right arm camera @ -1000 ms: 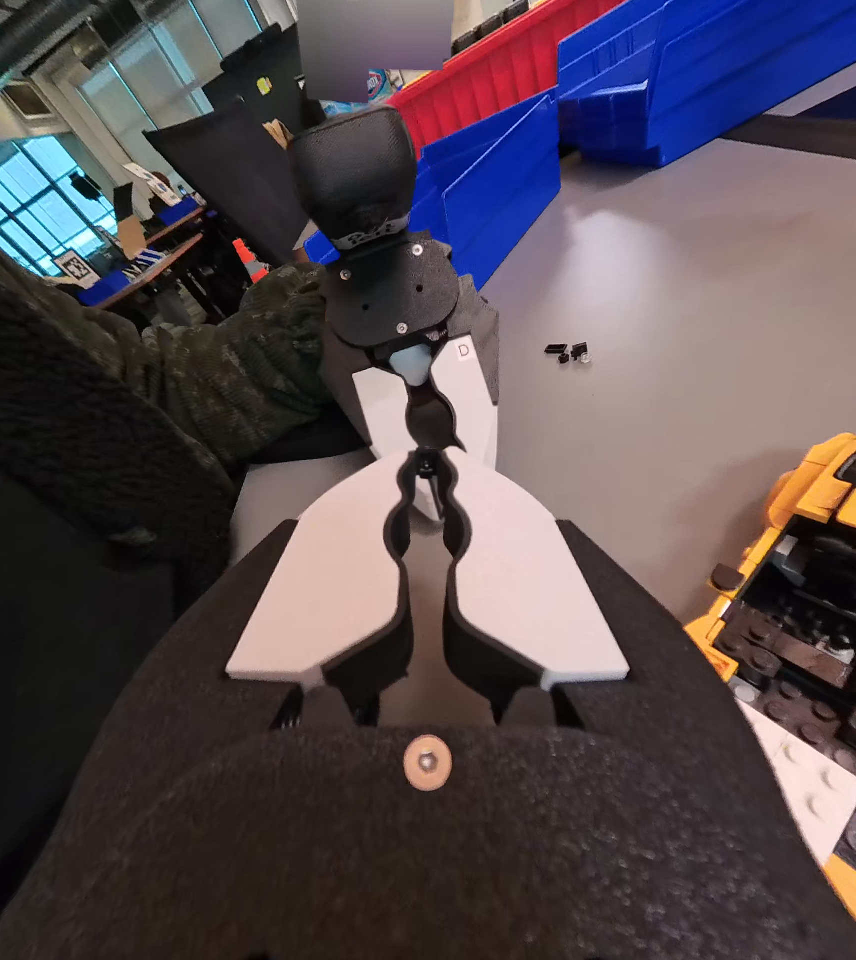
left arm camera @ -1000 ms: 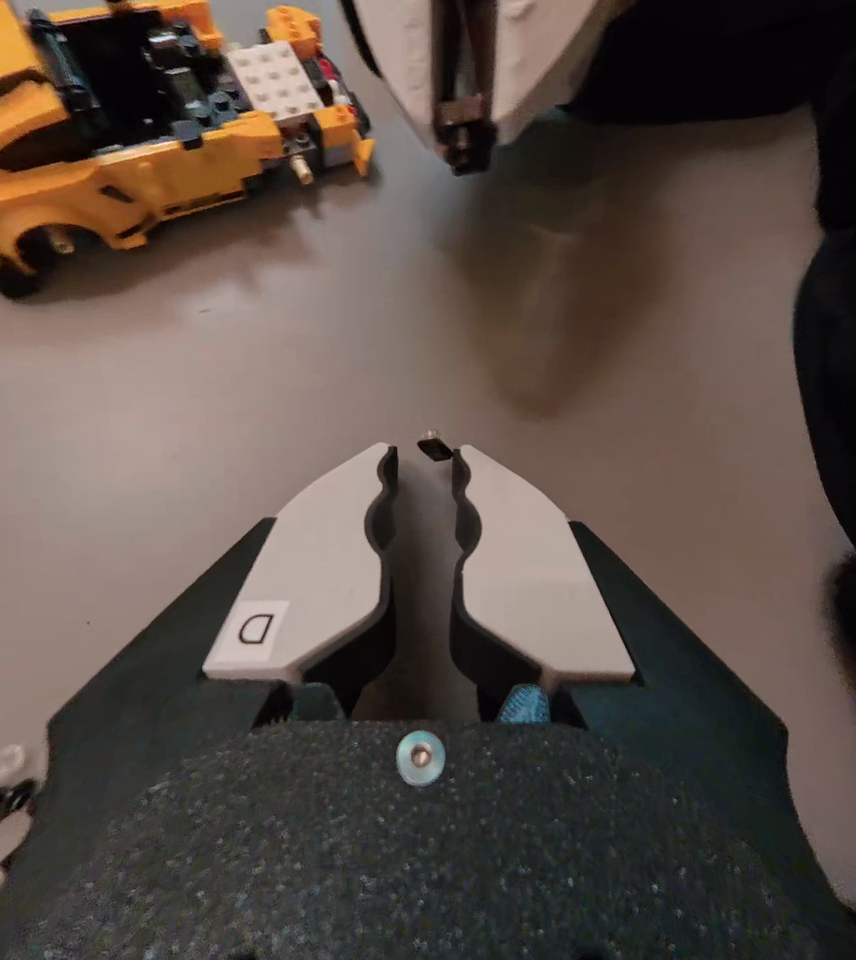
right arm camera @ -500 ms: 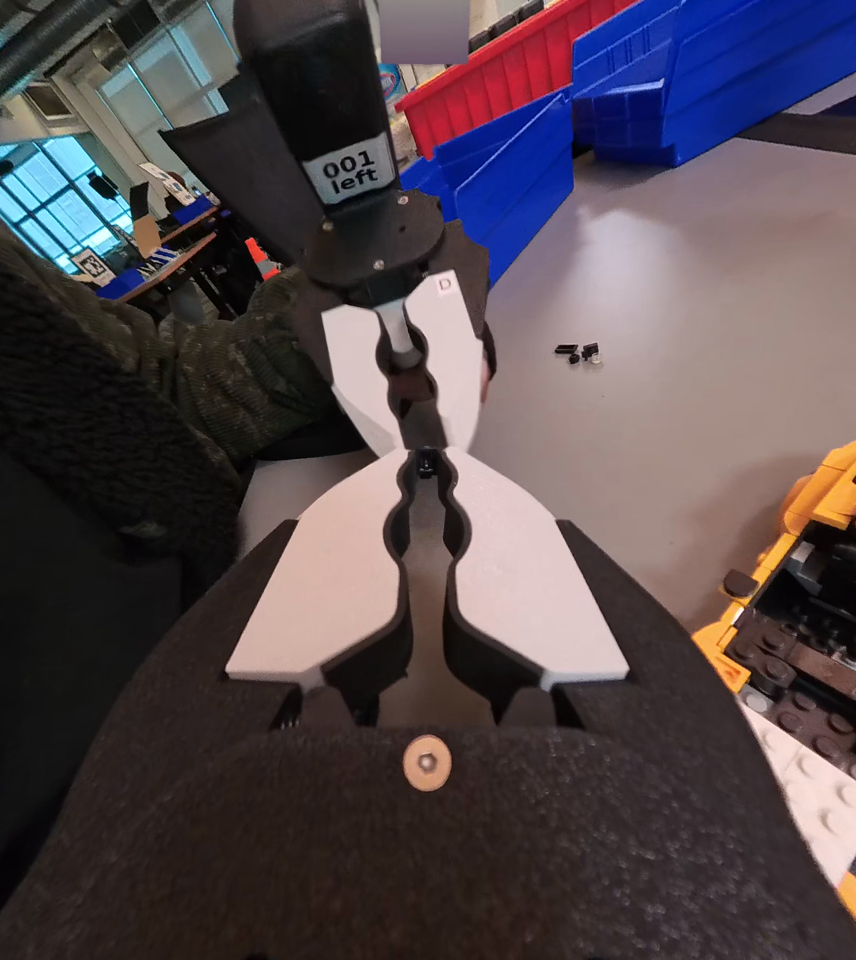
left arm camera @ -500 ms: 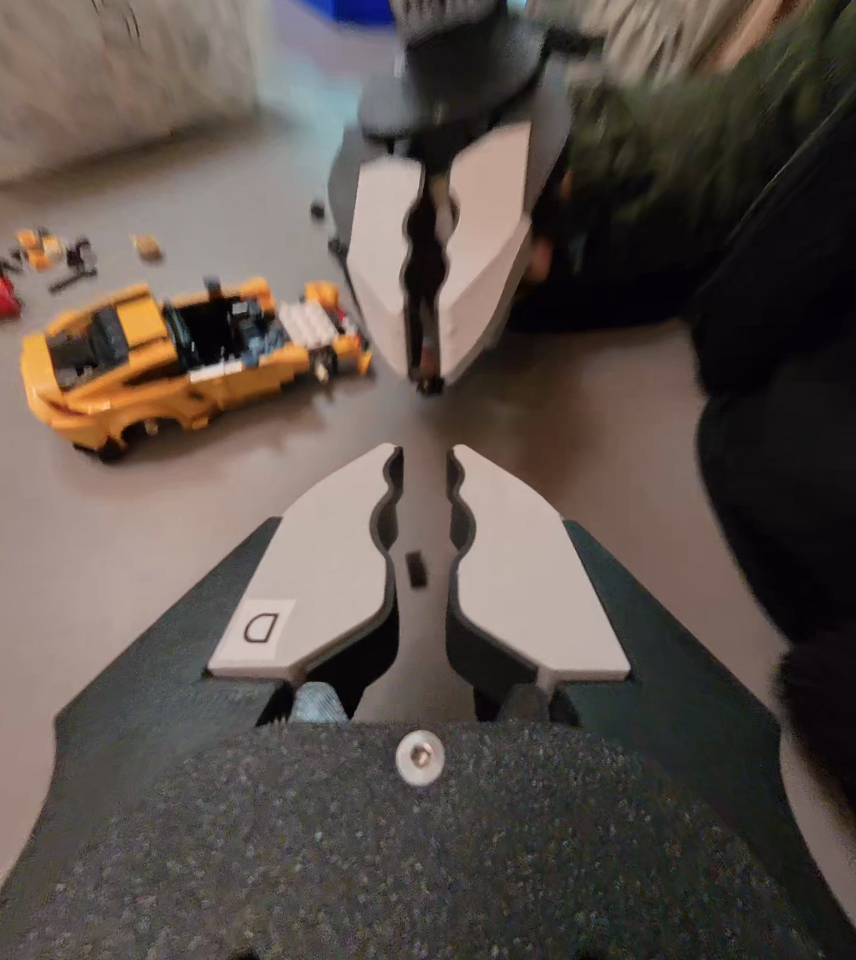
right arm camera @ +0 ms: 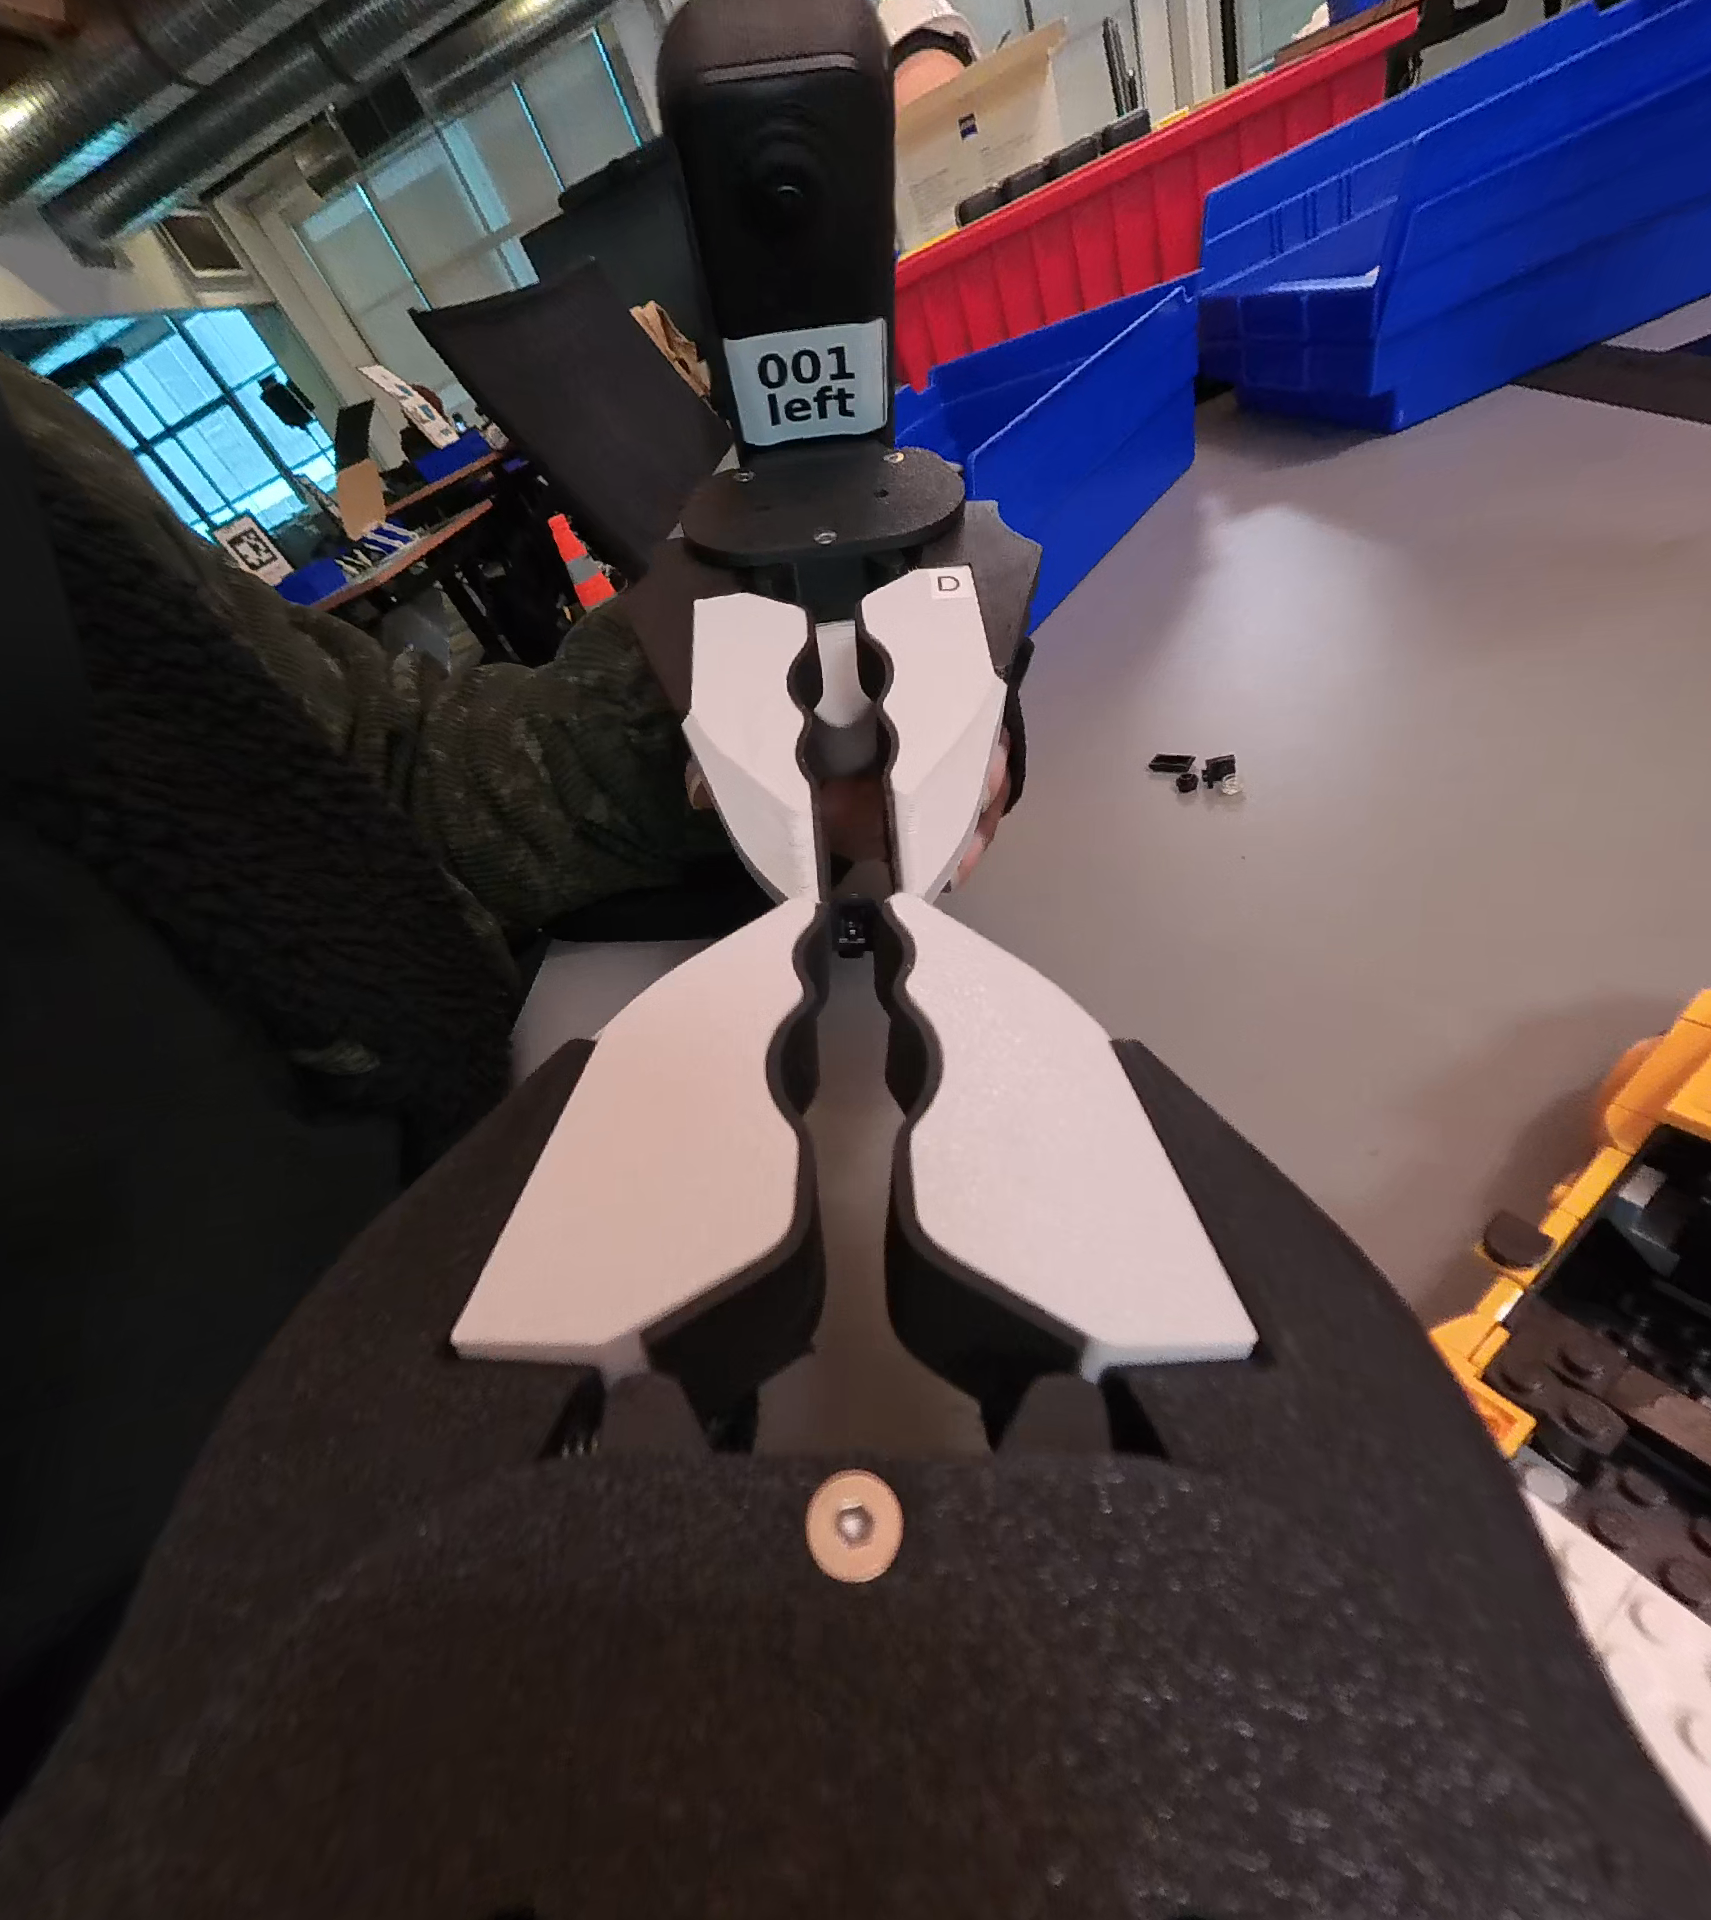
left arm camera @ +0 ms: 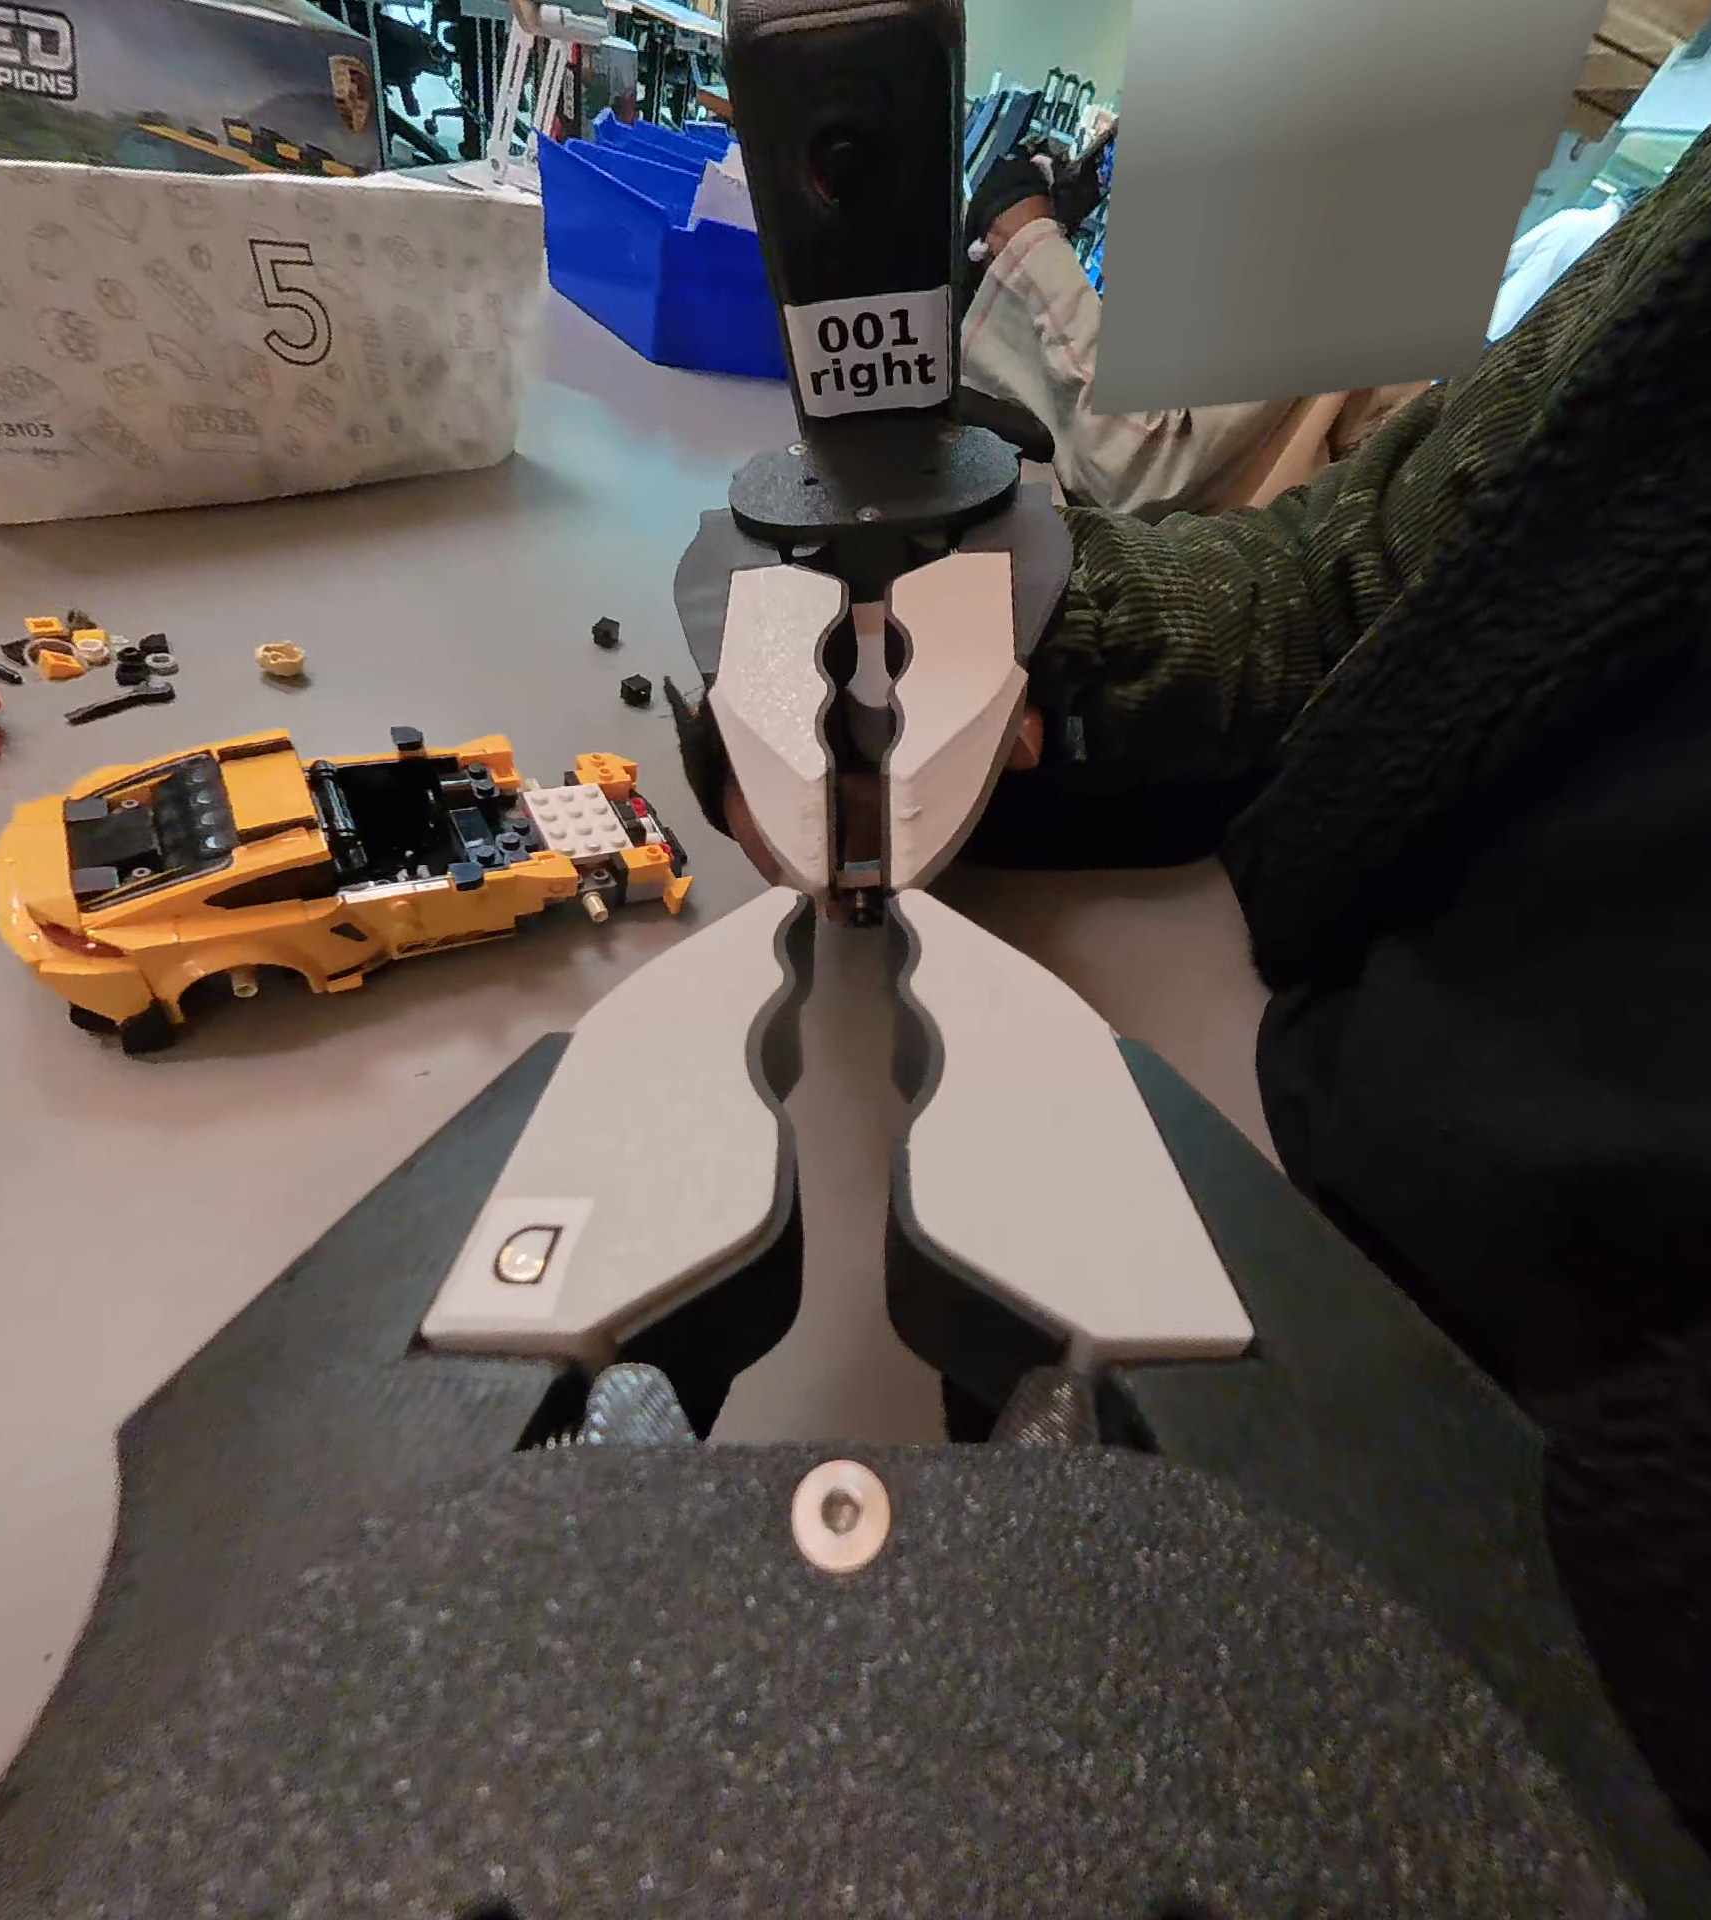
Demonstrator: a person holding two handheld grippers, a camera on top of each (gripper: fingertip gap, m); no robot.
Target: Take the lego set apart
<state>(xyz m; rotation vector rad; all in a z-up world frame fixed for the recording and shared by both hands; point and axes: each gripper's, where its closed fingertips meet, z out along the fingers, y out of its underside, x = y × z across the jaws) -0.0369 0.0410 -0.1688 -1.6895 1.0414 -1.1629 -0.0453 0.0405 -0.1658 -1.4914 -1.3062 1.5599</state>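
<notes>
The car (left arm camera: 311, 862) sat at left, well apart. The left gripper (left arm camera: 851, 914), slightly parted, met the right gripper (right arm camera: 851, 925), which pinched a tiny black piece (right arm camera: 849, 928). A clumsy handover could drop it.

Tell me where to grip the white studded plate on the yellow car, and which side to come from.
Take the white studded plate by its two side edges, coming down from above the yellow car: it lies flat, studs up, exposed on top, with black bricks and red parts crowding its ends.
</notes>
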